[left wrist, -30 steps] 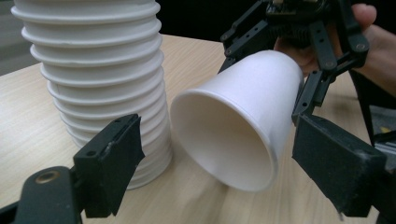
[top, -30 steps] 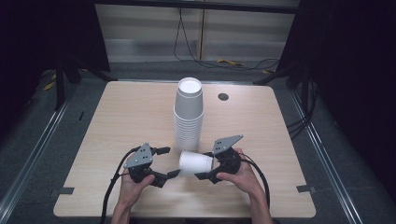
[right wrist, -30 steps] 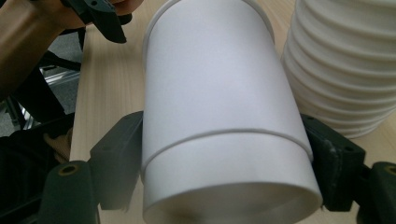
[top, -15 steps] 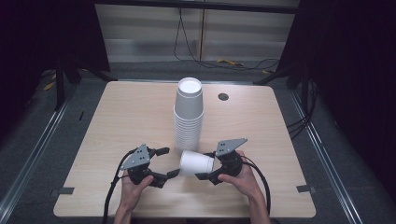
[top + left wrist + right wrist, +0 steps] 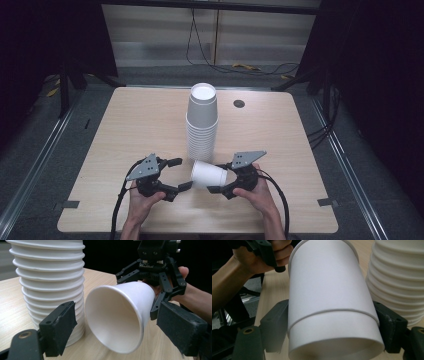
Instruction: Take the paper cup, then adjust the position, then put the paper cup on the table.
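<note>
One paper cup [image 5: 209, 174] pinched sideways by right tongs [image 5: 218, 181] just above desk [image 5: 135, 125], beside stack [image 5: 202, 125], mouth toward spread left tongs [image 5: 181, 174]; handover or placing apparently left.

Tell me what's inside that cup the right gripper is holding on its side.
Nothing visible: the left gripper view looks into the cup's open mouth and shows bare white wall. Its bottom is hidden, deep between the right gripper's fingers.
</note>
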### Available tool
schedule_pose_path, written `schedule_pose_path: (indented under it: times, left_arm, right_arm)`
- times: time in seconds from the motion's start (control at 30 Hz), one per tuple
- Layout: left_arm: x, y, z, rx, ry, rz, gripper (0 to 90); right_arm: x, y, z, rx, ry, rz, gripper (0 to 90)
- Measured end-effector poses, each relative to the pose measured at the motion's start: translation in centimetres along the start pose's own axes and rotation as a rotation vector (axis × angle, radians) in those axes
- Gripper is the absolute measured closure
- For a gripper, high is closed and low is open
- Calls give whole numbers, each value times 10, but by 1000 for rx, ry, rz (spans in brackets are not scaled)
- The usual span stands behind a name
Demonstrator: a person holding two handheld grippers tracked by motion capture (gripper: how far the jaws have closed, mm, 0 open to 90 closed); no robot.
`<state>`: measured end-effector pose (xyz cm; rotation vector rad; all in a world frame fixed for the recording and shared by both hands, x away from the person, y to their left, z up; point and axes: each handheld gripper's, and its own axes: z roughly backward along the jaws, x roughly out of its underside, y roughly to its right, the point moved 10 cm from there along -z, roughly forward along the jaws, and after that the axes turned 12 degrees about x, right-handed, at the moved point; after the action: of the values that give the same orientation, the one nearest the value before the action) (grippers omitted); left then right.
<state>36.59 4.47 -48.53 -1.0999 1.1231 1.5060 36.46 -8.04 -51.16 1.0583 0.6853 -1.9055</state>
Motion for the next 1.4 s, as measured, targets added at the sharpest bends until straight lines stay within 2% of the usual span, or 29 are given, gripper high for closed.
schedule_pose_path:
  times: [0.03,0.2,0.23,0.47,0.63,0.73,0.87,0.97,1.03,1.1,1.17,1.23,1.4]
  left_arm:
    - [0,1,-1,18,-9,0,156]
    - [-2,2,-5,33,-14,1,155]
    - [-2,2,-6,33,-26,-10,155]
    - [-6,6,-9,60,-11,-9,155]
    - [-5,5,-13,70,-35,-12,155]
    - [-3,4,-15,70,-51,-14,152]
    - [-2,5,-20,89,-63,-19,147]
    - [-1,4,-23,87,-62,-19,101]
    - [1,3,-24,88,-79,-22,53]
    - [3,7,-25,125,-87,-29,88]
    - [3,8,-27,125,-97,-35,121]
    - [3,7,-29,111,-106,-30,79]
    - [5,9,-34,137,-120,-51,54]
  right_arm:
    - [0,0,1,-1,11,-1,230]
    - [-1,0,6,-15,44,-8,231]
    - [-1,-1,6,-21,48,-9,231]
    - [-6,-4,7,-50,99,-2,230]
    - [-6,-6,7,-69,125,-11,229]
    - [-5,-6,7,-67,123,-14,230]
    - [-8,-6,9,-77,141,-15,230]
    - [-9,-6,10,-78,149,-10,231]
    - [-9,-8,10,-84,145,-4,230]
    - [-9,-9,10,-84,145,2,230]
    - [-9,-10,10,-88,147,1,230]
    - [-9,-10,10,-91,150,2,230]
    - [-10,-13,10,-104,148,7,230]
